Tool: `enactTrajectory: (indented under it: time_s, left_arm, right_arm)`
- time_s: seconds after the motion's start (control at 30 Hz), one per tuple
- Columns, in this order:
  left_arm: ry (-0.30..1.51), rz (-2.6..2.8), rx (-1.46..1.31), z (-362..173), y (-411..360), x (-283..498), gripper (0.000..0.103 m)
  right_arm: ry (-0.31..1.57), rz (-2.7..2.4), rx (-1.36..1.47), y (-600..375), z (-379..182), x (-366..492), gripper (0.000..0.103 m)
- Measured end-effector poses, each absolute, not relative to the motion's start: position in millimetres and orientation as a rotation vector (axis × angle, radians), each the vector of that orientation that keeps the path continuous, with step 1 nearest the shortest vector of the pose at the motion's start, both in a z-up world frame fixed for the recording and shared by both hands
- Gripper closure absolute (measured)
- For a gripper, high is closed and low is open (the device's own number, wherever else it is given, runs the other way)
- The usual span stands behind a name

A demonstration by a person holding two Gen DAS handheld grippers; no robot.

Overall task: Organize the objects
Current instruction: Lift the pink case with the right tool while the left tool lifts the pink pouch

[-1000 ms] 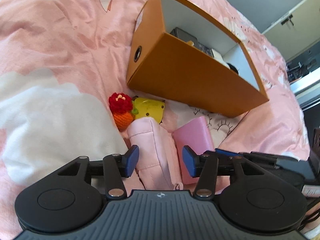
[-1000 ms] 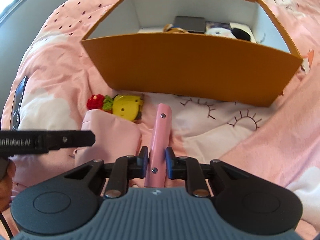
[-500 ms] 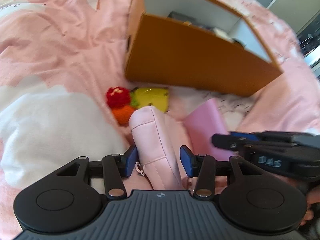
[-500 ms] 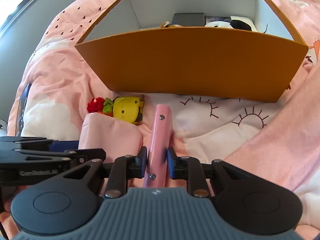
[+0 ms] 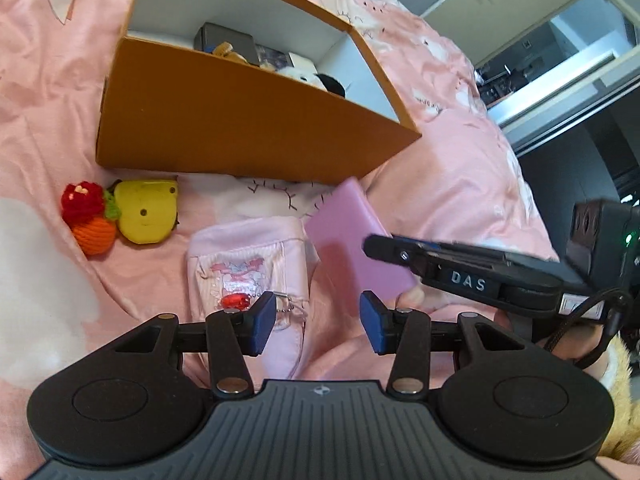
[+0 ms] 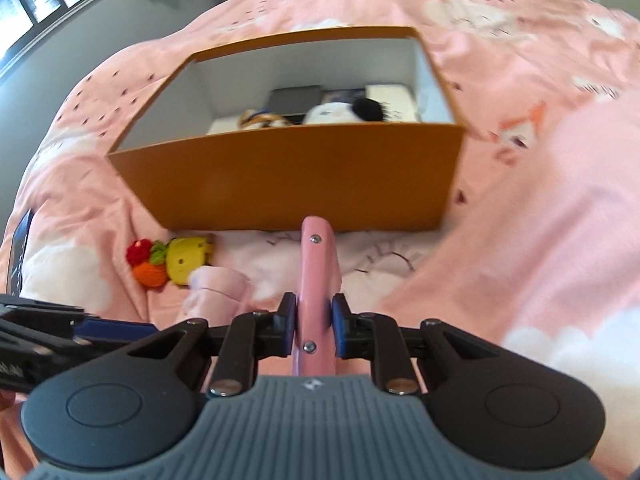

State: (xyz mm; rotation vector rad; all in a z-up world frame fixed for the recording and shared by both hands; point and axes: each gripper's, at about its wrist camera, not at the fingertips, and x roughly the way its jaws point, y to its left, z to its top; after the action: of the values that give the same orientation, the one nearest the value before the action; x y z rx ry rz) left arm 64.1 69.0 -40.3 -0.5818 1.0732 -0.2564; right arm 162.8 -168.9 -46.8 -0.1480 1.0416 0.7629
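Observation:
A flat pink case (image 6: pixel 316 276) stands edge-on between the pads of my right gripper (image 6: pixel 314 324), which is shut on it and holds it off the bed in front of the orange box (image 6: pixel 300 176). In the left wrist view the same case (image 5: pixel 352 240) hangs tilted beside my right gripper's fingers (image 5: pixel 400 250). A pale pink pouch (image 5: pixel 248 264) lies face up on the bedspread. My left gripper (image 5: pixel 318 322) is open over its lower end: the left pad overlaps the pouch and the right pad is clear of it.
A red and orange crochet toy (image 5: pixel 90 216) and a yellow toy (image 5: pixel 146 212) lie left of the pouch by the orange box (image 5: pixel 240 132). Inside are a grey case (image 5: pixel 224 38) and a panda plush (image 5: pixel 316 78). A hand (image 5: pixel 412 296) holds the right gripper.
My right gripper has lifted the pink case and carried it toward the box. My left gripper's jaws have narrowed. The pouch, upright between them before, now lies face up under the left finger.

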Motion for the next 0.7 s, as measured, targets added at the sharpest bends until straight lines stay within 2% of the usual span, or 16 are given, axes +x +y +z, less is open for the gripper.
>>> enactTrajectory:
  time_s: [0.2, 0.33, 0.53, 0.7]
  left_arm:
    - [1.149, -0.065, -0.48, -47.8, 74.6, 70.3, 0.051]
    - [1.217, -0.113, -0.54, -69.5, 73.4, 79.8, 0.05]
    - [1.238, -0.111, -0.494, -88.5, 60.9, 86.9, 0.046]
    - [1.2, -0.086, -0.555, -87.6, 71.8, 83.6, 0.047]
  right_arm:
    - [0.983, 0.777, -0.092, -177.8, -30.9, 160.6, 0.084]
    - [0.96, 0.851, -0.051, -175.9, -19.9, 154.0, 0.084]
    - [1.017, 0.884, 0.01, -173.2, -25.6, 157.2, 0.084]
    - [1.129, 0.811, 0.001, -176.1, -46.5, 167.4, 0.083]
